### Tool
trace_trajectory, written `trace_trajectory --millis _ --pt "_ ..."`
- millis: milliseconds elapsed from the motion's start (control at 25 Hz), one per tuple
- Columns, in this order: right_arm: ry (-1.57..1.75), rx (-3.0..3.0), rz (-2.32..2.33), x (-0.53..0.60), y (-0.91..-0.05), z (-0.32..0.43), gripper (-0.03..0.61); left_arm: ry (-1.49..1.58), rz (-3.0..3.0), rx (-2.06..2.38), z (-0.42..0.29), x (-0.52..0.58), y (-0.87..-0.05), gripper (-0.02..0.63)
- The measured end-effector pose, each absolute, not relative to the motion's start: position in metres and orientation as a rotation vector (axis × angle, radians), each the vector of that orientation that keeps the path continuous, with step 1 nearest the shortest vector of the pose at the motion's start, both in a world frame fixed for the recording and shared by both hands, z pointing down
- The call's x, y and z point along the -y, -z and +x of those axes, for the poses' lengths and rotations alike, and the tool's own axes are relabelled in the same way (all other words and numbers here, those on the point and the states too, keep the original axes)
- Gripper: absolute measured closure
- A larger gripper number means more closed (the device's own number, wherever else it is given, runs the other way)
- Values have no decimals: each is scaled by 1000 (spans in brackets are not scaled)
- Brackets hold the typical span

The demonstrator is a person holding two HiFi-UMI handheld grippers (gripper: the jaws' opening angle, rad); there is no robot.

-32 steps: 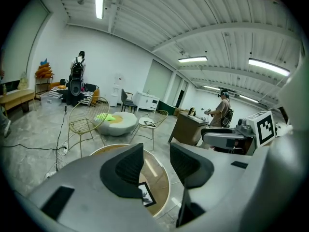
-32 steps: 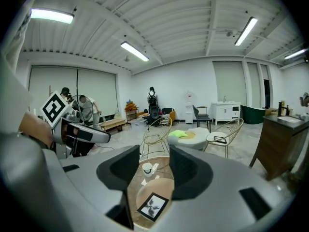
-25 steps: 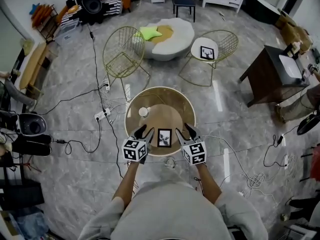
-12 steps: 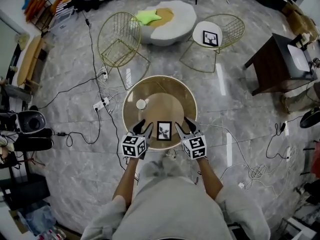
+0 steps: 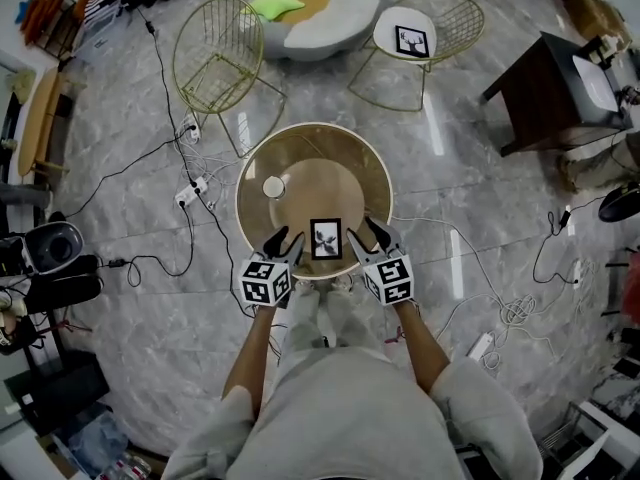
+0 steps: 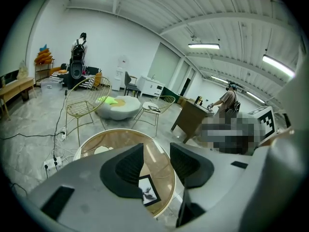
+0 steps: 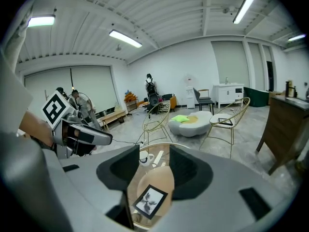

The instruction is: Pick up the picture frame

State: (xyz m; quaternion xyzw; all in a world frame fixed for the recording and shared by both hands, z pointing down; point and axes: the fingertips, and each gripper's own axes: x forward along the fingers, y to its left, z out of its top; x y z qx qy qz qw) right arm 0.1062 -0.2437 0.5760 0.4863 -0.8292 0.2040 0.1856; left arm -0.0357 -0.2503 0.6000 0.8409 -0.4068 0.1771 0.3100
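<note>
A small black picture frame (image 5: 326, 239) with a white mat lies flat near the front edge of a round glass table (image 5: 300, 131) with a gold rim. My left gripper (image 5: 281, 241) hovers just to its left and my right gripper (image 5: 364, 231) just to its right, both open and empty, neither touching it. In the left gripper view the picture frame (image 6: 148, 191) shows low between the spread jaws of the left gripper (image 6: 157, 158). In the right gripper view the picture frame (image 7: 150, 200) lies below the right gripper (image 7: 153, 166).
A white cup (image 5: 273, 186) stands on the table's left side. Two gold wire chairs (image 5: 218, 60) stand beyond the table; the right chair's seat holds a second picture frame (image 5: 411, 41). Cables and a power strip (image 5: 190, 193) trail over the floor at left. A dark desk (image 5: 560, 88) is at the right.
The head view has shifted, so the table and chairs sit higher in the picture. Both grippers stay open on either side of the picture frame, which has not moved.
</note>
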Motion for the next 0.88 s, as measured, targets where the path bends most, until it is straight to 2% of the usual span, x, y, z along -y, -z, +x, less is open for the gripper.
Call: trace_trajectory --millis 880 --pt "-737 2209 1391 214 -656 92 399 -559 2160 920 -39 230 -684 451"
